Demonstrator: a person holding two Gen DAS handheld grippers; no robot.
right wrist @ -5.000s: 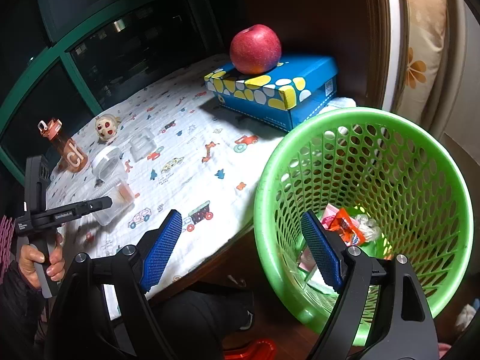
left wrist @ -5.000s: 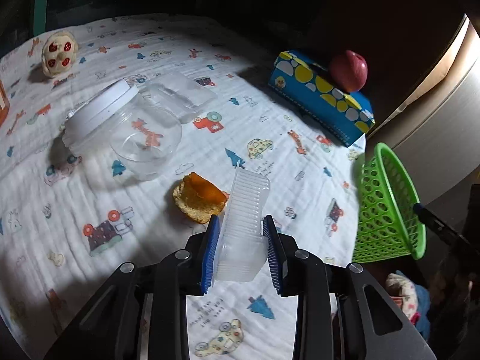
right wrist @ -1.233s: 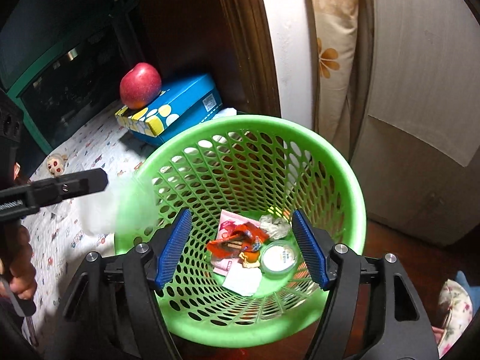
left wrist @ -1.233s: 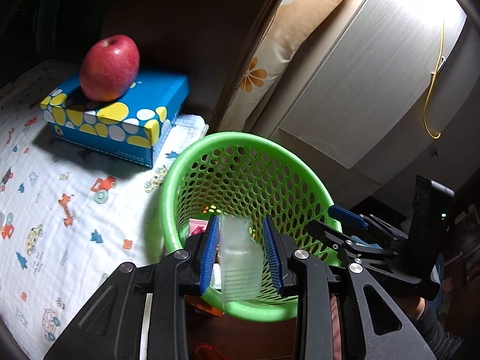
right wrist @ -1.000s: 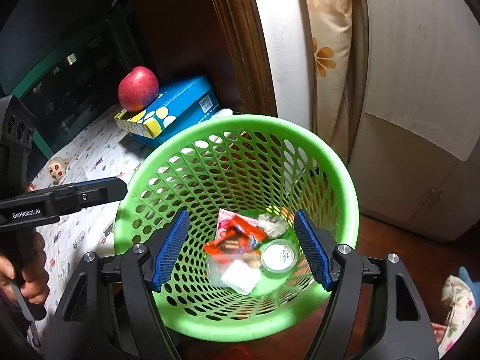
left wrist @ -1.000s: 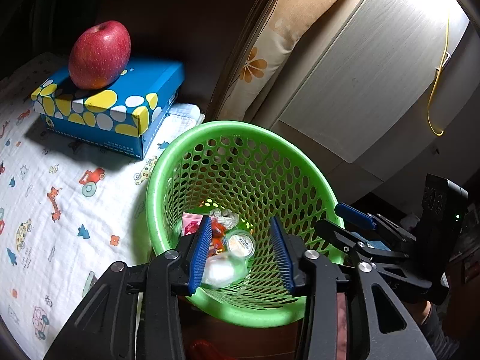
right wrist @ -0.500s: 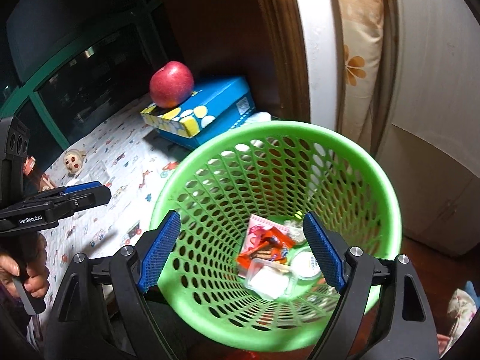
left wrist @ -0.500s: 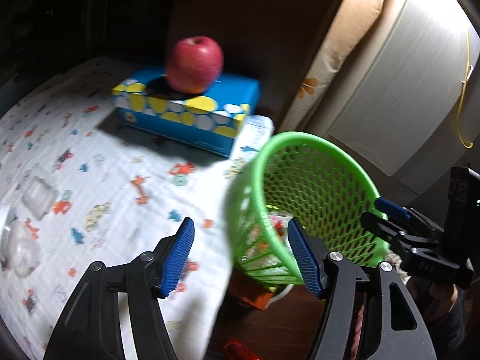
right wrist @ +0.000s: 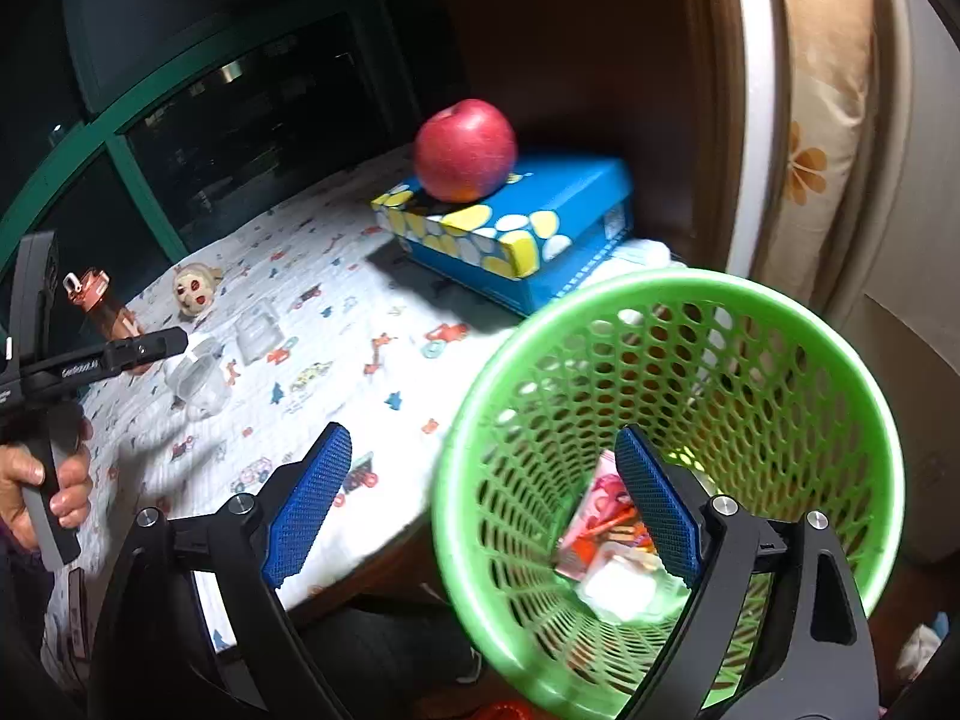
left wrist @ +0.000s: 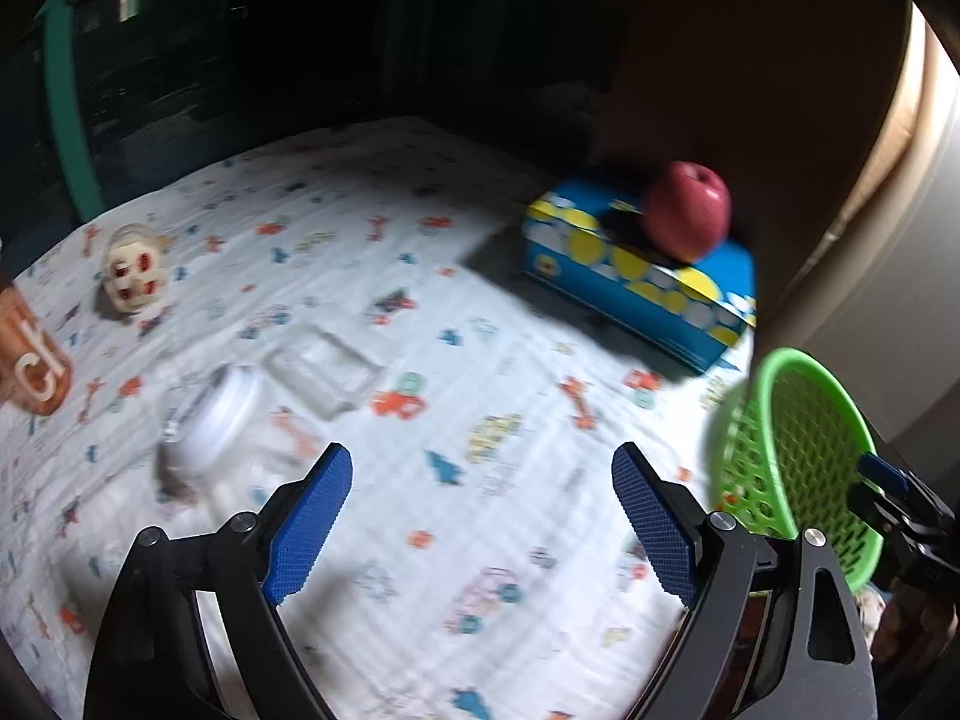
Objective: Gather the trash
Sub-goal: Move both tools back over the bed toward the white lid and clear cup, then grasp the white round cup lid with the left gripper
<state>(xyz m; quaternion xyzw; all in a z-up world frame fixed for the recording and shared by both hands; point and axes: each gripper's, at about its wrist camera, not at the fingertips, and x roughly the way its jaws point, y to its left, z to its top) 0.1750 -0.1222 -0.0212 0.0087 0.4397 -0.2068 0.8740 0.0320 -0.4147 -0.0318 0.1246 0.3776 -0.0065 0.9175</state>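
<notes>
My left gripper (left wrist: 480, 468) hangs over the printed tablecloth (left wrist: 480, 360), its jaws opening with nothing between them. Ahead of it to the left lie a clear jar with a white lid (left wrist: 210, 420) and a clear plastic tray (left wrist: 324, 369). My right gripper (right wrist: 483, 444) is also opening and empty, and straddles the near rim of the green basket (right wrist: 660, 300). At the bottom of the basket lie red wrappers (right wrist: 606, 516) and a clear container (right wrist: 618, 588).
A red apple (left wrist: 690, 219) rests on a blue spotted box (left wrist: 636, 282) at the back right. A monkey toy (left wrist: 133, 269) and an orange bottle (left wrist: 33, 360) stand at the far left. The basket (left wrist: 792, 462) hangs off the table's right edge.
The left gripper let the clear container drop into the basket, then swung left over the table and spread its jaws. The right gripper's jaws widened and its view shifted towards the table.
</notes>
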